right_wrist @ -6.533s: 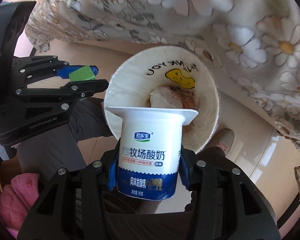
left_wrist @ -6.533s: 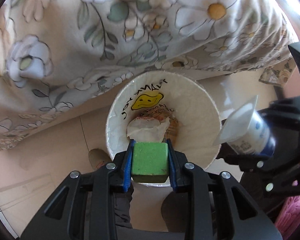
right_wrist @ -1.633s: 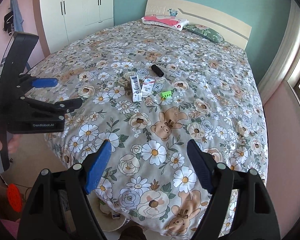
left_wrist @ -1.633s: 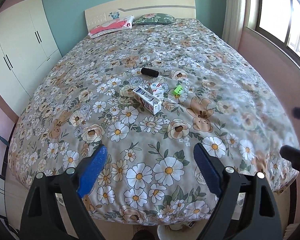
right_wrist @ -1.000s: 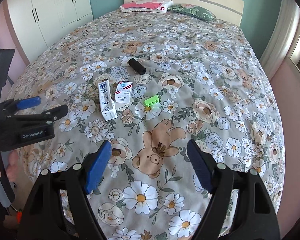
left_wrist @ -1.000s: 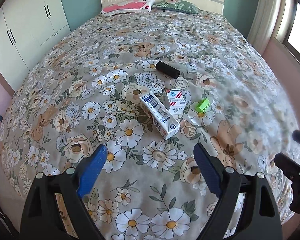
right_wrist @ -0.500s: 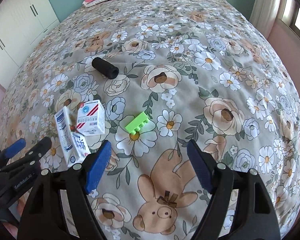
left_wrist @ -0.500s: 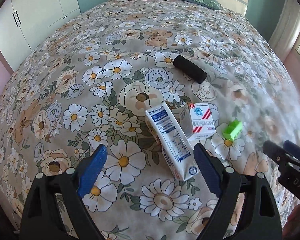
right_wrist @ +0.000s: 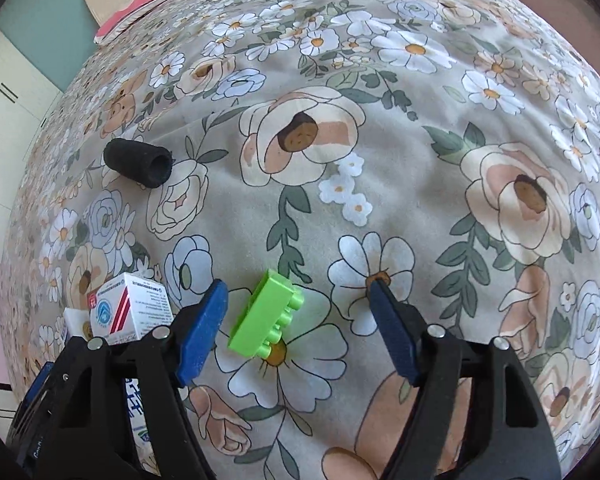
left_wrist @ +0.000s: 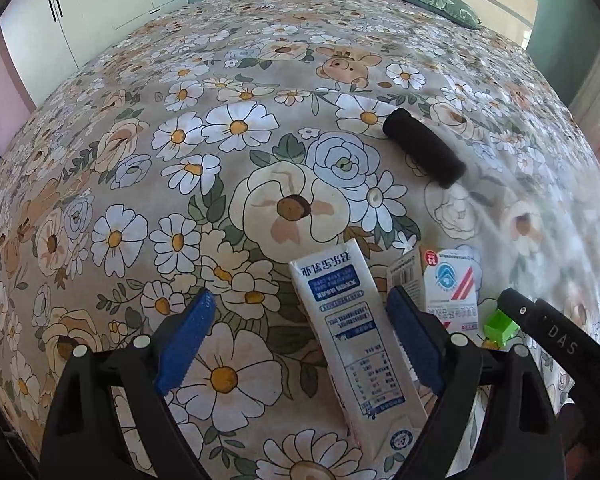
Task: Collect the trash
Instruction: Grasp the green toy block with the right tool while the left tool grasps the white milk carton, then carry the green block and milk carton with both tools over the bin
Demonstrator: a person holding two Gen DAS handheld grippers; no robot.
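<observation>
Right wrist view: nearest the lens, the right gripper (right_wrist: pixel 296 304) has its blue fingers (right_wrist: pixel 202 332) apart, and they have just been closing in; the green toy brick (right_wrist: pixel 266 316) lies on the bed (right_wrist: pixel 440 208) between them, off toward the left finger, with neither pad touching it yet. The brick's long axis runs on a diagonal, from low on the left finger's side up and away, so it sits skewed to the line between the pads, and a squeeze from here looks likely to catch it corner-on unless the wrist turns a little. Just left of that finger stands the small white medicine box (right_wrist: pixel 126 308), close beside but apart from the brick. Farther up the quilt, well apart, lies the black foam tube (right_wrist: pixel 138 162). In the left wrist view, the left gripper (left_wrist: pixel 300 322) has its fingers (left_wrist: pixel 186 334) spread wide and holds nothing; the milk carton (left_wrist: pixel 350 336) lies flat on the bed between them, hard by the right-hand finger, its length running almost straight away from the camera, roughly along the fingers, so its narrow width is what the pads would take. This hand is the nearer one to the carton, the right to the brick.
</observation>
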